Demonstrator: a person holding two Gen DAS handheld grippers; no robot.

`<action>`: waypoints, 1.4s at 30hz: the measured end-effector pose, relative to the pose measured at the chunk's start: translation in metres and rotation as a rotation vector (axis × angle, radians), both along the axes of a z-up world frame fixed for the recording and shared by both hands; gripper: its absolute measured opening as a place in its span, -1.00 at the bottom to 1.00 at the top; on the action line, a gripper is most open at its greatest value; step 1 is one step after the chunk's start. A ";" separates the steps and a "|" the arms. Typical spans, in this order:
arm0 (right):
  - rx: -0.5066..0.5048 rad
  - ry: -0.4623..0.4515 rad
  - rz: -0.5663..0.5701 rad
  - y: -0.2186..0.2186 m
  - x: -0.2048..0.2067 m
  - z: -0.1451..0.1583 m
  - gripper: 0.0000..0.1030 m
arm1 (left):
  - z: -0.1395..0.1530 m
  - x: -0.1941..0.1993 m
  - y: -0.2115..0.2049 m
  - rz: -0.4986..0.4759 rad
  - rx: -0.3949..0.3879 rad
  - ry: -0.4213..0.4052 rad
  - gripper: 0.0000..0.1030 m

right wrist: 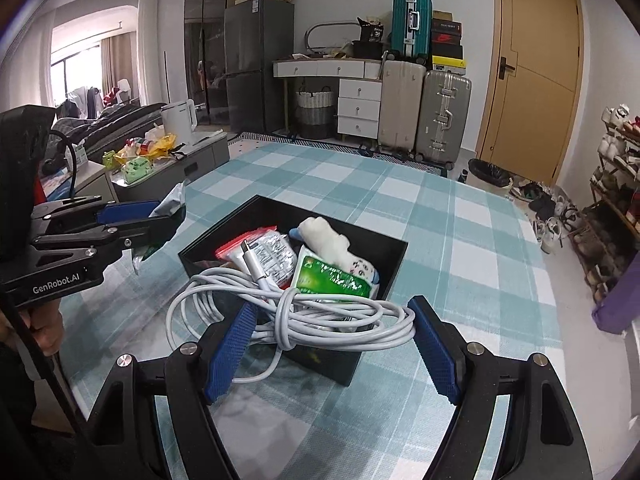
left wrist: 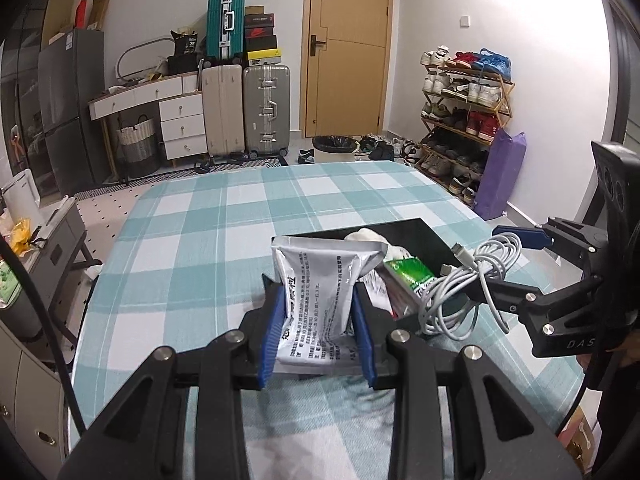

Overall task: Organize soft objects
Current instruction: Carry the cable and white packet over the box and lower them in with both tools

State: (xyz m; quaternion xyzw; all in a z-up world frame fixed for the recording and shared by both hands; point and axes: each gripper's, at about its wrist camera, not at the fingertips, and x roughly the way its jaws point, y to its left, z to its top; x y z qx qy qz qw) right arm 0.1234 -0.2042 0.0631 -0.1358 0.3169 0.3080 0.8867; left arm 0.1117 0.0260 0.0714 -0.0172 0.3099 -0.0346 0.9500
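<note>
A black box point(right wrist: 384, 268) stands on the checked tablecloth and holds a white sock roll point(right wrist: 332, 242), a green packet point(right wrist: 328, 276) and a red-topped packet point(right wrist: 268, 250). My left gripper point(left wrist: 318, 326) is shut on a silver foil pouch point(left wrist: 320, 292) beside the box's left side point(left wrist: 400, 232); it shows in the right wrist view point(right wrist: 160, 216) too. My right gripper point(right wrist: 332, 332) is shut on a coiled white cable point(right wrist: 304, 316) above the box's near edge. In the left wrist view the cable point(left wrist: 464, 288) hangs from it at the right.
The table point(left wrist: 224, 216) has a teal and white checked cloth. Behind stand suitcases point(left wrist: 244, 108), a white drawer desk point(left wrist: 176, 116), a wooden door point(left wrist: 348, 48) and a shoe rack point(left wrist: 464, 120). A low grey cabinet point(right wrist: 168, 160) with clutter lies left of the table.
</note>
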 end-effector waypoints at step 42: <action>-0.152 0.021 0.112 0.048 0.063 -0.025 0.67 | -0.023 0.082 -0.018 -0.038 0.030 0.091 -0.22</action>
